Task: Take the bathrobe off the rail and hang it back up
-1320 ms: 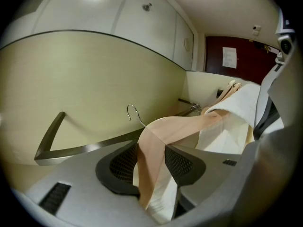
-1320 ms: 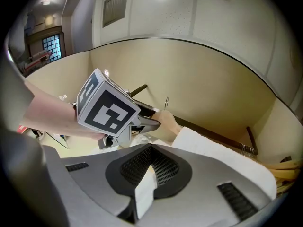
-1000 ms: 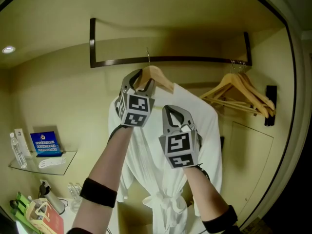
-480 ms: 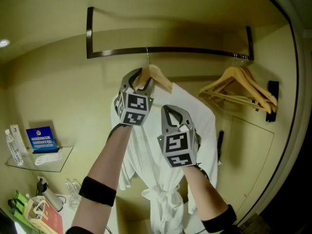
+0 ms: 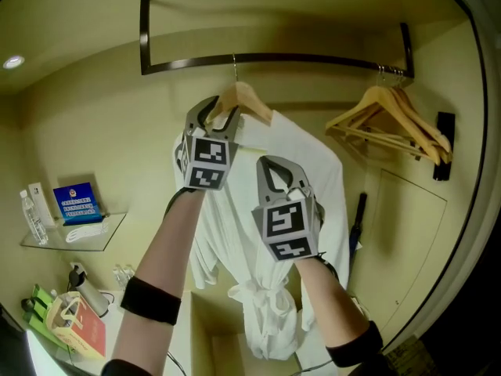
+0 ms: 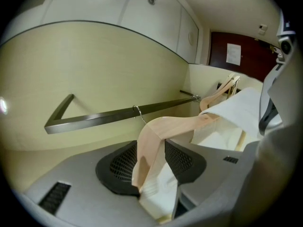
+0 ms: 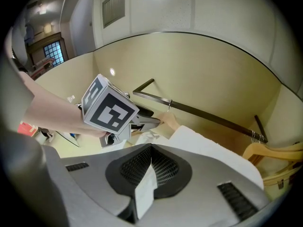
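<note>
Closet rail (image 5: 313,57) overhead: left claw (image 5: 223,110) grasps the hanger (image 5: 250,100), right claw (image 5: 280,171) pinches the bathrobe (image 5: 258,233). I hold the hanger level, hook square to the rail.

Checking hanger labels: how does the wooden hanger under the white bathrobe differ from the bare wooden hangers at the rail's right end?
The pale wooden hanger carries the white bathrobe; the bare wooden hangers carry nothing. The left hand-held gripper grips the first; the others hang untouched. Both are light wood.
</note>
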### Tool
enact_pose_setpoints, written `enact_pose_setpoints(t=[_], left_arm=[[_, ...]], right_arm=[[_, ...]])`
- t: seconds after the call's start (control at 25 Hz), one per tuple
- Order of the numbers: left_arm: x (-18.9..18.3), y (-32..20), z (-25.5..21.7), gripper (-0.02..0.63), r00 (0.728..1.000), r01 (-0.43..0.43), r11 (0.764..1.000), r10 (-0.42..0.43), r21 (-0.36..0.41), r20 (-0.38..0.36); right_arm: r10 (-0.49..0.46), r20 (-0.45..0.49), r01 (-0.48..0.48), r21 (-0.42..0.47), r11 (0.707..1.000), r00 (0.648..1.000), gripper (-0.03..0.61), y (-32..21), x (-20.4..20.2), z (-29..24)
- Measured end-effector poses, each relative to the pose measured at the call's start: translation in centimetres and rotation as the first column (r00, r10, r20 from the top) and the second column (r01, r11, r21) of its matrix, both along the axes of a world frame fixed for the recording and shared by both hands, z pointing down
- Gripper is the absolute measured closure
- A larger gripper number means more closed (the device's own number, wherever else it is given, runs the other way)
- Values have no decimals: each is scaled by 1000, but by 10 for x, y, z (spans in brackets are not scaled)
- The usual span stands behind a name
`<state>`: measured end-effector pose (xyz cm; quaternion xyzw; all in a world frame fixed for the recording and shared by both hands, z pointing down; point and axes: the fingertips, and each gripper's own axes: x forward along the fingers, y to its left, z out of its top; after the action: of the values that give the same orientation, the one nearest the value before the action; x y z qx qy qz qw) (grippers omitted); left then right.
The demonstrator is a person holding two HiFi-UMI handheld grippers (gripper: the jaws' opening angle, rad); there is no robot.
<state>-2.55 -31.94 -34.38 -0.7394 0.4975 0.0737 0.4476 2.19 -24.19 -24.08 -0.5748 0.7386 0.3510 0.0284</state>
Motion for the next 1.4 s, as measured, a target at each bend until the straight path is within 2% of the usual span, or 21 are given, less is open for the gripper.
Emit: enact_pose_setpoints(t=[0.12, 0.24, 0.36, 0.44, 0.56, 0.64, 0.76, 0.84, 1.04, 1.12, 1.32, 1.4], left_arm=[[-11, 22, 29, 423, 998, 63, 998, -62, -12, 16], [-26, 52, 71, 430, 993, 108, 991, -111, -72, -28], [-46, 78, 130, 491, 988, 131, 977, -142, -170, -53], [-52, 95, 176, 571, 984, 135, 959, -158, -250, -76], [-56, 115, 252, 614, 982, 138, 910, -176, -390, -63], [-61, 129, 304, 614, 982, 132, 866, -181, -482, -55], [-73, 155, 371, 614, 974, 113, 794, -207, -597, -91], [-85, 171, 405, 614, 967, 102, 756, -227, -647, -113], [-120, 213, 480, 614, 956, 53, 680, -248, -731, -160], [-136, 230, 512, 614, 952, 42, 649, -257, -760, -167], [-171, 269, 584, 614, 950, 31, 577, -270, -816, -156], [-185, 285, 615, 614, 940, 22, 538, -298, -842, -166]], right_arm=[[-51, 11, 51, -36, 998, 999, 554, 11, 5, 22], [-90, 15, 91, -78, 993, 996, 554, 25, 11, 49], [-132, 19, 134, -130, 982, 991, 554, 45, 16, 88], [-158, 32, 161, -176, 971, 987, 554, 55, 30, 122], [-175, 73, 188, -248, 950, 982, 554, 64, 49, 178], [-179, 109, 204, -303, 931, 978, 552, 70, 55, 218], [-181, 139, 223, -399, 889, 974, 551, 85, 57, 280], [-182, 137, 224, -449, 865, 974, 551, 98, 53, 312], [-154, 124, 197, -552, 810, 980, 552, 133, 43, 388], [-124, 129, 177, -606, 776, 984, 552, 147, 39, 427], [-46, 157, 149, -742, 654, 986, 552, 185, 28, 526], [-18, 164, 139, -773, 619, 986, 552, 201, 27, 553]])
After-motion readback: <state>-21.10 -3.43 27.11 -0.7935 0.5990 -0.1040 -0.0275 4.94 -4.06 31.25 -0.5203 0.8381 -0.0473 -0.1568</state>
